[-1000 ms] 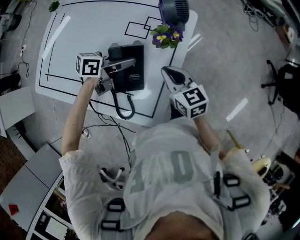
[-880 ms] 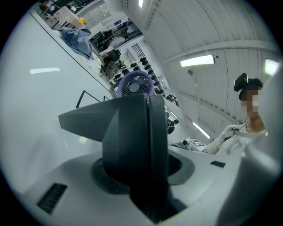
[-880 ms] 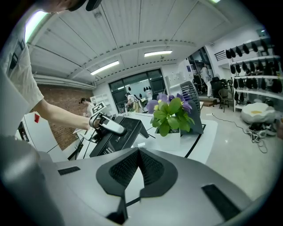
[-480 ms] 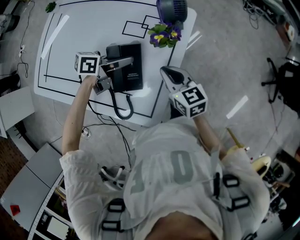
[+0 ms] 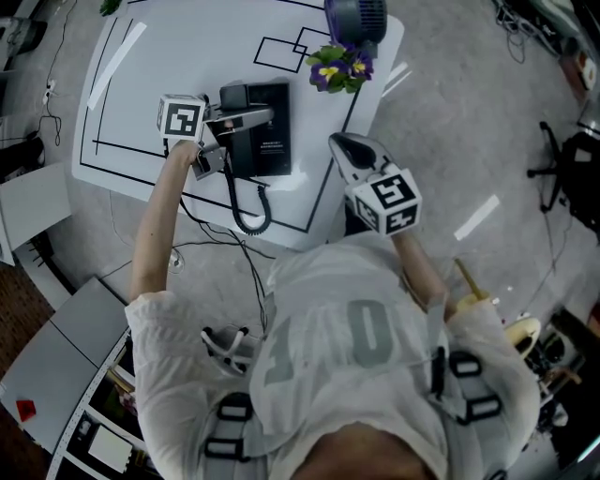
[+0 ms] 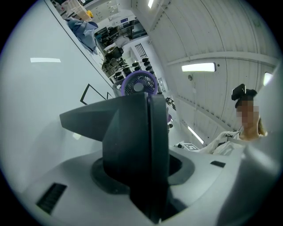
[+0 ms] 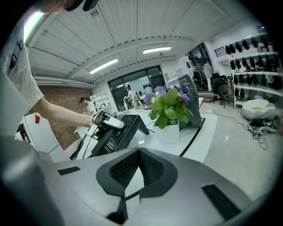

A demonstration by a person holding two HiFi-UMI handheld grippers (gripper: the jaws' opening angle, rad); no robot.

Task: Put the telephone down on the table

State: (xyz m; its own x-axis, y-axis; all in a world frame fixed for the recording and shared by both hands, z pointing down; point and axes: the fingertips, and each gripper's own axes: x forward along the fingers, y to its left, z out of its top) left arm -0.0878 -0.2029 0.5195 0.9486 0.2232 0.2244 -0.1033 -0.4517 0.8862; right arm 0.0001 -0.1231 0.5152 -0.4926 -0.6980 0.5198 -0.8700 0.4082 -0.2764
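Observation:
The black telephone base (image 5: 267, 141) lies on the white table (image 5: 141, 84), and its coiled cord (image 5: 246, 202) loops toward the near edge. My left gripper (image 5: 225, 124) is shut on the grey handset (image 5: 242, 118), holding it just above the base's left side. In the left gripper view the dark handset (image 6: 132, 132) fills the space between the jaws. My right gripper (image 5: 339, 143) hovers off the table's right edge, shut with nothing in it (image 7: 138, 152). From there I see the handset (image 7: 108, 122) over the base (image 7: 117, 137).
A pot of purple and yellow flowers (image 5: 337, 67) and a purple fan (image 5: 354, 14) stand at the table's far right, close to the base. Black lines mark the tabletop. Cables trail over the floor at the near left; a chair base (image 5: 561, 169) stands to the right.
The left gripper and the handset have shifted slightly toward the far side of the base. The right gripper has stayed where it was.

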